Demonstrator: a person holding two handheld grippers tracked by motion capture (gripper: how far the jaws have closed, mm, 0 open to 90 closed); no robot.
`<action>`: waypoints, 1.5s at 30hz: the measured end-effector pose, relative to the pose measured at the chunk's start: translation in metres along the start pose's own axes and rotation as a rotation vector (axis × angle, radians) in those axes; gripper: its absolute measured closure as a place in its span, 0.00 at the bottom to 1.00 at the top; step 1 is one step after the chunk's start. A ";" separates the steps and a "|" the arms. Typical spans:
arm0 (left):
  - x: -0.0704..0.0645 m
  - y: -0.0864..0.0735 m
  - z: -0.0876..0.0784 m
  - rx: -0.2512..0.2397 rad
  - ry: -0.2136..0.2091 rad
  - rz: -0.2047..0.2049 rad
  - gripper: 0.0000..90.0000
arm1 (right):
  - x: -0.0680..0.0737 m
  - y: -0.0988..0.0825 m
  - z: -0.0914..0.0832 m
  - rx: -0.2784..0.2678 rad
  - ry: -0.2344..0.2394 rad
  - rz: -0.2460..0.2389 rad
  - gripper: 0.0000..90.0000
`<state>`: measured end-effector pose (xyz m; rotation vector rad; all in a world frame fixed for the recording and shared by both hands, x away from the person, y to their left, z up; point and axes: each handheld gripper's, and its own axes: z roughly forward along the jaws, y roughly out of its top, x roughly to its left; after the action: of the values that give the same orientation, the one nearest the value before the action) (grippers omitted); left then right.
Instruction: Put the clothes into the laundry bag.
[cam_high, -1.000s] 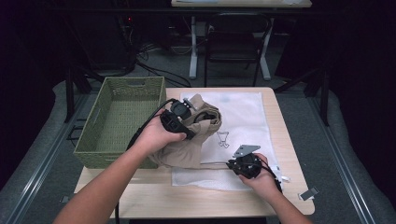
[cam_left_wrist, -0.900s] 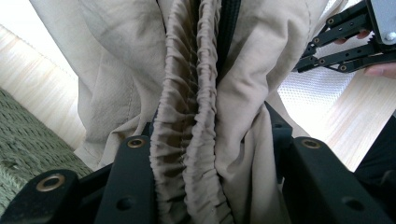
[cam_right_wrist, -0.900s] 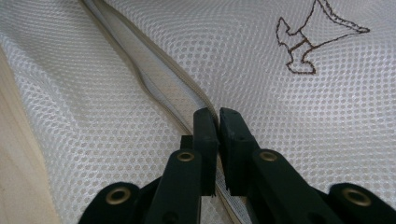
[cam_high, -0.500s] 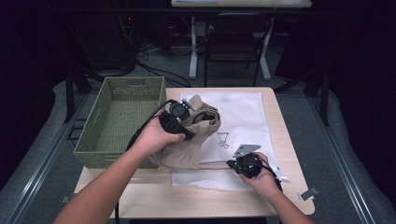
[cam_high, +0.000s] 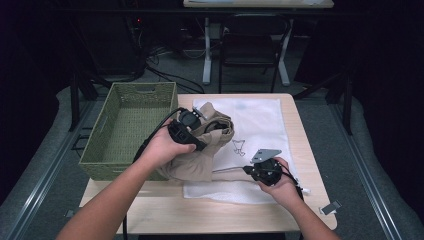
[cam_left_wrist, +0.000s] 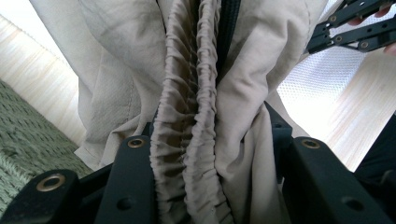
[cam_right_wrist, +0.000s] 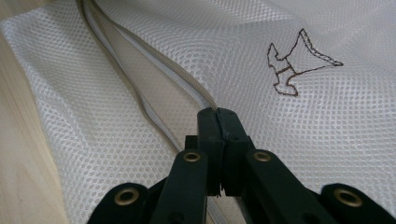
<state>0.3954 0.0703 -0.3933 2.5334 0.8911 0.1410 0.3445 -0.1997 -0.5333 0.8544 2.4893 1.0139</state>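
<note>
Right gripper view is showing my right hand-held gripper (cam_right_wrist: 218, 116) clenched on the zipper edge (cam_right_wrist: 154, 70) of the white mesh laundry bag (cam_right_wrist: 327, 121), its jaws having just been closing with that edge pinched between the tips. My left hand-held gripper (cam_left_wrist: 205, 177) is grasping the gathered waistband of the beige garment (cam_left_wrist: 196, 93), which is bunched on the bag's near-left part, just beside the green basket (cam_high: 107, 145) on the desk (cam_high: 225, 210).

I am judging the step as opening the bag's mouth so the garment can go in. To do it well, I am thinking I should be lifting the zipper edge away from the lower mesh layer rather than dragging the whole bag, keeping the pinch on the tape and not on both layers; I cannot tell from here whether one layer or two is caught. The garment is soft and heavy, so I should be keeping the waistband grip firm and feeding it in by its leading end, with the loose legs trailing clear of the basket rim.
</note>
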 end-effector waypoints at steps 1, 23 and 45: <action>0.000 -0.001 0.000 -0.004 -0.001 -0.005 0.66 | -0.001 0.001 -0.001 -0.001 0.003 0.000 0.99; 0.004 -0.014 -0.005 -0.017 -0.001 -0.014 0.66 | -0.015 0.027 -0.021 -0.069 0.003 0.027 0.99; 0.005 -0.028 -0.012 -0.031 0.002 -0.028 0.67 | -0.027 0.052 -0.037 -0.144 -0.010 0.049 0.99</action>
<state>0.3800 0.0976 -0.3952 2.4916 0.9184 0.1472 0.3682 -0.2065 -0.4683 0.8771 2.3645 1.1859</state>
